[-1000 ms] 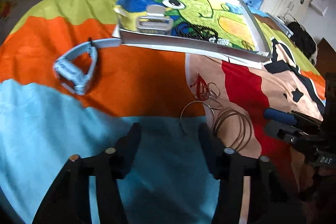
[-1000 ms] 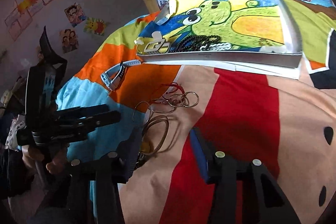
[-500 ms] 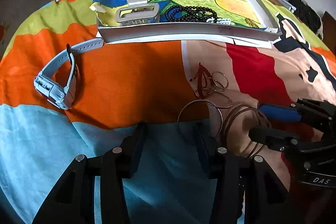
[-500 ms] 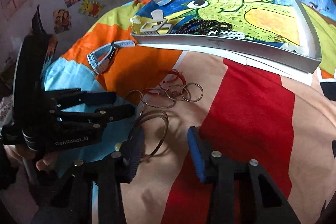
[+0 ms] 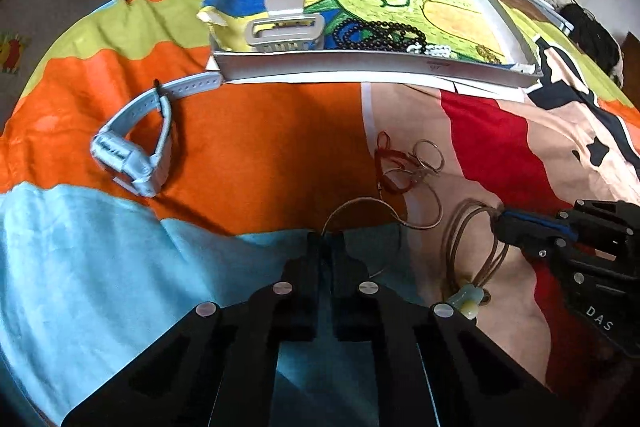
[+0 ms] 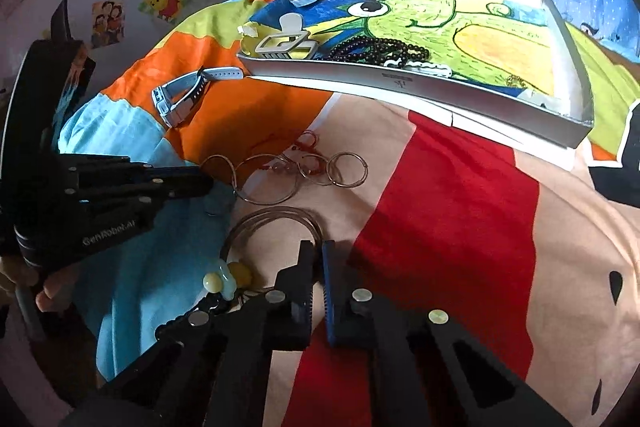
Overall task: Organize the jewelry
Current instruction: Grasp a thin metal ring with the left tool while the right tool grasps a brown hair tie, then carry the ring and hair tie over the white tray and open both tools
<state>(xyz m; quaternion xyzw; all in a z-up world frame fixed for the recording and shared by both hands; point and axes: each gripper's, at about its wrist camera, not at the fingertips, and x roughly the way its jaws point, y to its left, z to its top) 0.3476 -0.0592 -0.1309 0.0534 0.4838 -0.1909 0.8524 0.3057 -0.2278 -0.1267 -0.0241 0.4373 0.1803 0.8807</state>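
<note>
My left gripper [image 5: 326, 241] is shut on the near edge of a thin silver hoop [image 5: 416, 223] that lies on the colourful bedspread. In the right wrist view the left gripper [image 6: 206, 181] meets that hoop [image 6: 264, 201] from the left. My right gripper [image 6: 318, 249] is shut on the coiled brown cord necklace [image 6: 272, 217], whose pale pendant [image 6: 220, 281] rests beside it. From the left wrist view the right gripper [image 5: 500, 223] pinches the cord [image 5: 456, 247] from the right, near the pendant [image 5: 468, 301]. A white tray [image 5: 360, 65] lined with a green cartoon drawing stands behind.
The tray [image 6: 360, 73] holds a pale hair claw [image 5: 286, 27], black beads [image 5: 380, 35] and small trinkets. A light blue watch [image 5: 132, 151] lies left on the orange patch. Key rings tangled with red string [image 6: 320, 163] sit ahead of the hoop. Blue curtains hang behind.
Both pairs of jaws have closed, the left on the silver hoop's edge and the right on the brown cord. The right gripper dipped slightly toward the cord.
</note>
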